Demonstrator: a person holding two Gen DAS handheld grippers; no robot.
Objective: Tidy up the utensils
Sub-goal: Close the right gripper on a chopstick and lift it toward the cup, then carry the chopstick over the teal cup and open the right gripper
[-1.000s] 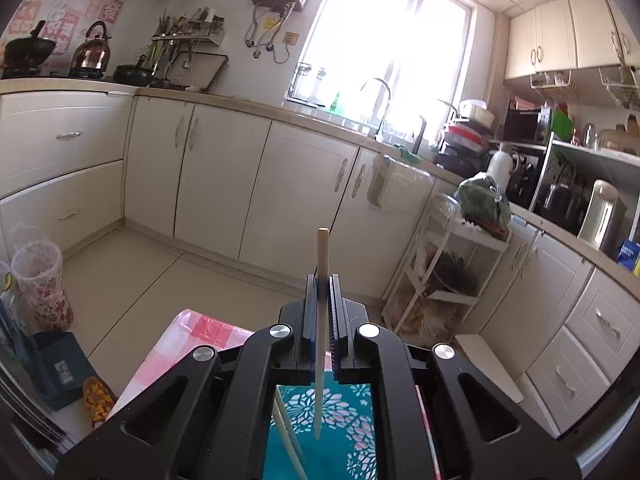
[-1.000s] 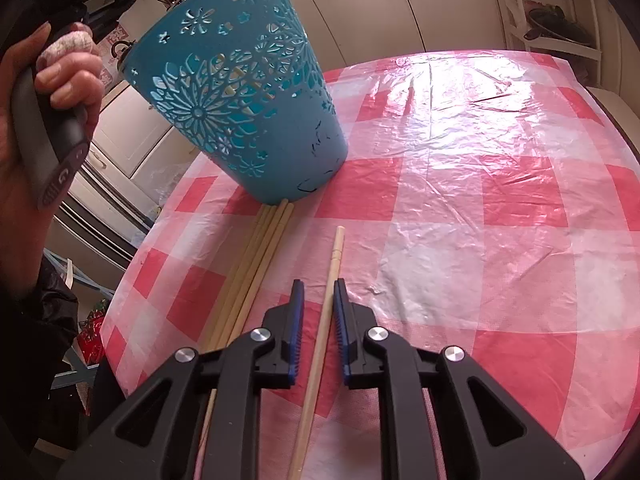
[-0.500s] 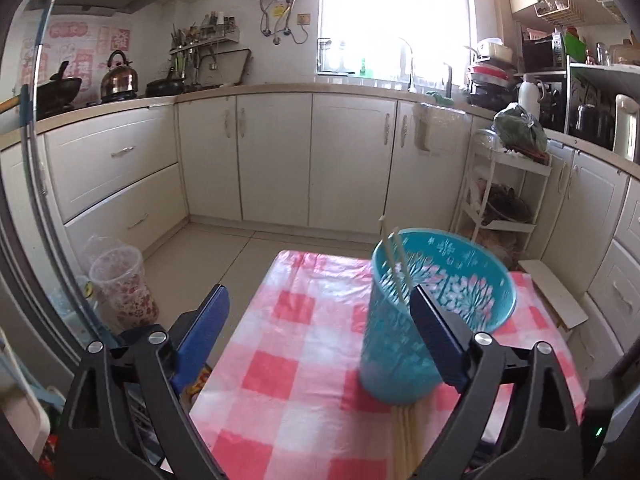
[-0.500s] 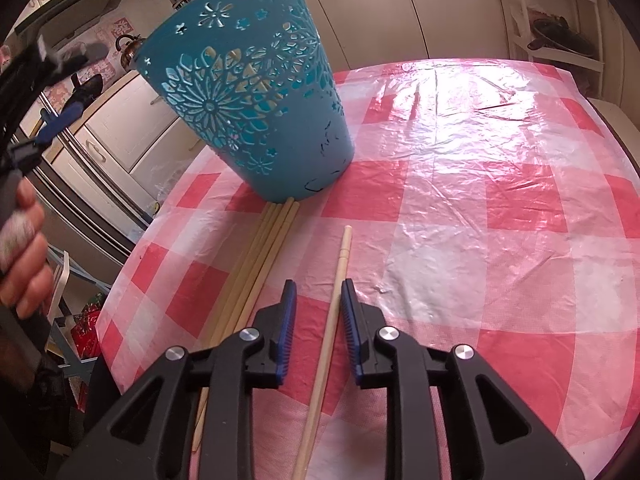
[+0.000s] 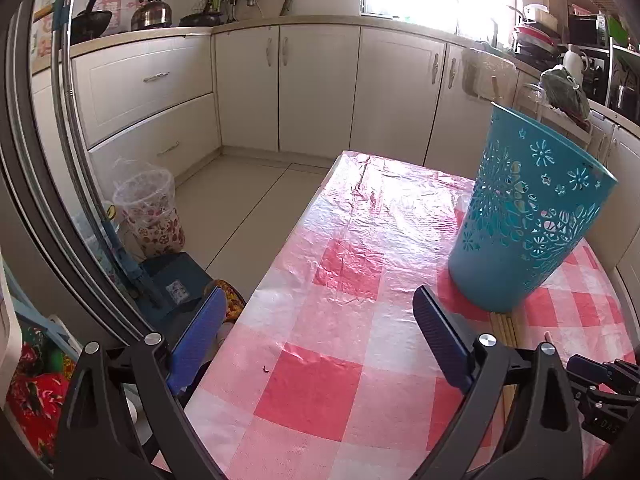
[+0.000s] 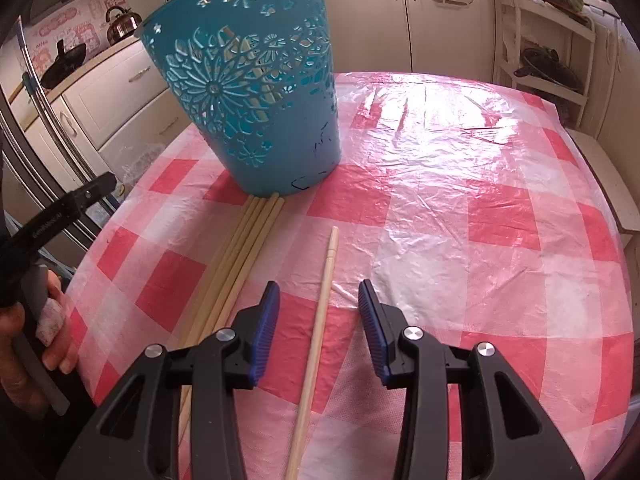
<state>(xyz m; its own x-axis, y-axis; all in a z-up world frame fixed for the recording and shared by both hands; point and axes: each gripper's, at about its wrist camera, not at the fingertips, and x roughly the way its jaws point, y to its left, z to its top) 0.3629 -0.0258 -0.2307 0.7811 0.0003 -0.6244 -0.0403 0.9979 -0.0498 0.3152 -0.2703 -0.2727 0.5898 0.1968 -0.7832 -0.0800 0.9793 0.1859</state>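
Observation:
A teal cut-out basket (image 6: 248, 80) stands upright on the checked tablecloth, with chopsticks (image 6: 240, 46) showing through its holes. Several loose chopsticks (image 6: 244, 248) lie in a bundle against its base. A single chopstick (image 6: 330, 252) lies flat to their right. My right gripper (image 6: 319, 288) hangs over it, jaws opening, the stick between the pads but untouched. My left gripper (image 5: 318, 296) is wide open and empty, low over the cloth to the left of the basket (image 5: 528, 216). The bundle (image 5: 506, 322) shows behind its right finger.
The checked cloth (image 6: 480, 200) covers the table, whose left edge drops to the floor. Down there stand a clear flowered bin (image 5: 148, 212) and a blue box (image 5: 172, 284). A white rack (image 6: 552, 40) stands behind the table. A hand (image 6: 28, 344) holds the left gripper's handle.
The left gripper let go of a chopstick above the basket, opened wide and dropped to the basket's left. The right jaws spread apart around the single chopstick on the cloth.

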